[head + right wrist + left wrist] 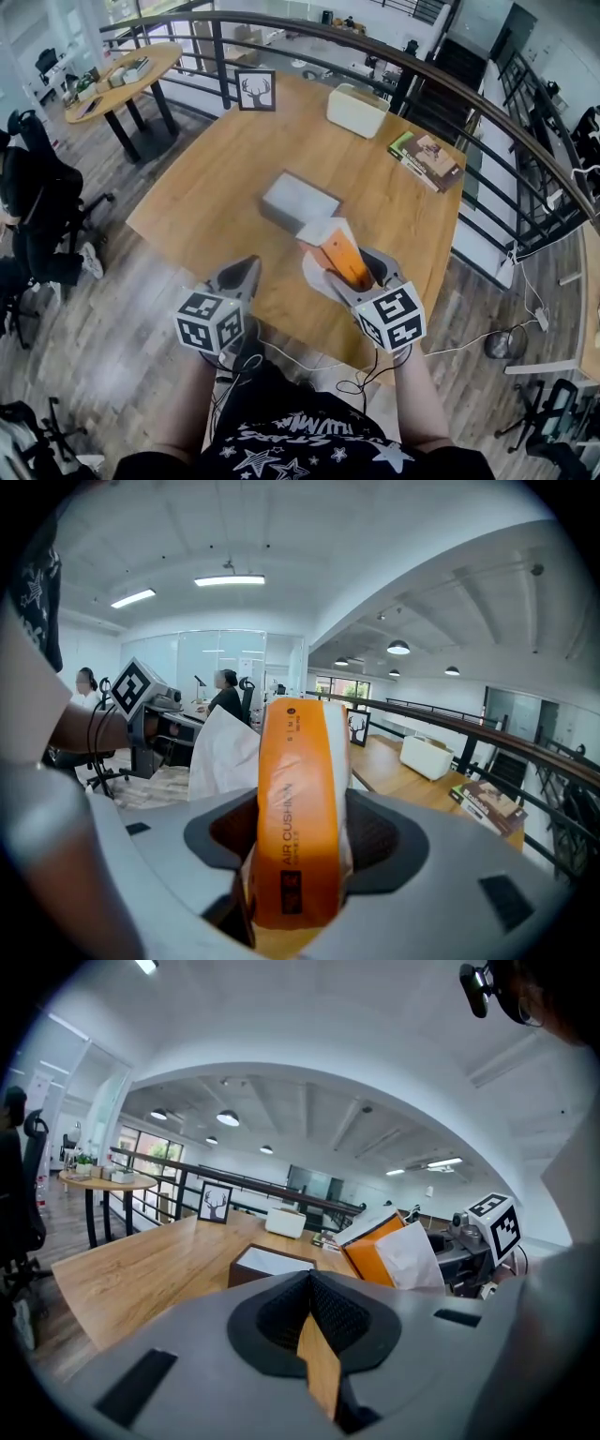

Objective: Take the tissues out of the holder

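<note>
Right gripper [298, 841]: jaws wide, clamped on the orange tissue pack [292, 761] across its flat sides. Pack tilted, with a white tissue sheet [225, 752] poking out at its far end. Pack is in the air over the near edge of the surface [206, 216], well clear of the grey holder [298, 200] sitting mid-surface. Side grip likely so the soft pack doesn't slip. Left gripper [246, 270]: jaws closed, nothing in them, just beside the right one, probably idle since one grip is enough. Removal looks done; pack needs setting down. Deer picture [255, 91], white box [356, 110] and book [427, 159] are at the far side, not involved.
</note>
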Tool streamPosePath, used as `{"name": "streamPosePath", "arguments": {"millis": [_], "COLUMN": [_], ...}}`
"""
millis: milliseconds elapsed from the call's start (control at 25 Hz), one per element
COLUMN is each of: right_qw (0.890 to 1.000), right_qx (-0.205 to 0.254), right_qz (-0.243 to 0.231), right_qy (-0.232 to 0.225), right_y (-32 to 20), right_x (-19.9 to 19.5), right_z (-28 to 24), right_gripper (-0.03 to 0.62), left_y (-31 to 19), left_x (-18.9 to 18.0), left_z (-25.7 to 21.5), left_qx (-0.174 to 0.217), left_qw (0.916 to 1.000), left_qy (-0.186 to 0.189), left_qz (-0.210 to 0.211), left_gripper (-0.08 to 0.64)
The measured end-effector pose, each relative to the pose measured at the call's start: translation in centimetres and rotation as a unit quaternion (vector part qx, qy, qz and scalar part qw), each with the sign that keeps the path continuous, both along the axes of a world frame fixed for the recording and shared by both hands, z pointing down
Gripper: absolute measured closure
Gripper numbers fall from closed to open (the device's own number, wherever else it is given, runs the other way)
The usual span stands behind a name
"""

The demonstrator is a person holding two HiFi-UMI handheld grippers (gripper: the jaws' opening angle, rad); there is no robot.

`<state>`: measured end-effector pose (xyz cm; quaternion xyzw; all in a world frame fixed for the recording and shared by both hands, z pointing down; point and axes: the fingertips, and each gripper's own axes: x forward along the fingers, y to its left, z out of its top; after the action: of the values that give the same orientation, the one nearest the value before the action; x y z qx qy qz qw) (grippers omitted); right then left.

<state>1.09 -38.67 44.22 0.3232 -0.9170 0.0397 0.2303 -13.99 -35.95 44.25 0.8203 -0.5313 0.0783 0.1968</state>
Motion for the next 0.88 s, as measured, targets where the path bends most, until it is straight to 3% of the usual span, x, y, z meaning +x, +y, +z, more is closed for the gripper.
{"name": "streamPosePath", "arguments": {"millis": [360,880], "right_qw": [1.0,0.998], "right_qx": [-0.012,-0.011], "right_qz": [-0.014,-0.009], "right_qy": [-0.017,-0.06], "right_y": [7.9,13.4], "right_x": [7.0,9.9], "right_z": [1.4,1.0], "right_gripper": [0.318,0.317], "left_y": [8.6,16.0], "left_x": [6.7,8.5], "left_z": [0.2,-0.6], "left_qx": [0.005,0.015], "left_qw": [0.9998,0.9985], "left_qy": [-0.013,-0.035], "left_qz": [-0.014,-0.039], "left_gripper": [0.546,0.546]}}
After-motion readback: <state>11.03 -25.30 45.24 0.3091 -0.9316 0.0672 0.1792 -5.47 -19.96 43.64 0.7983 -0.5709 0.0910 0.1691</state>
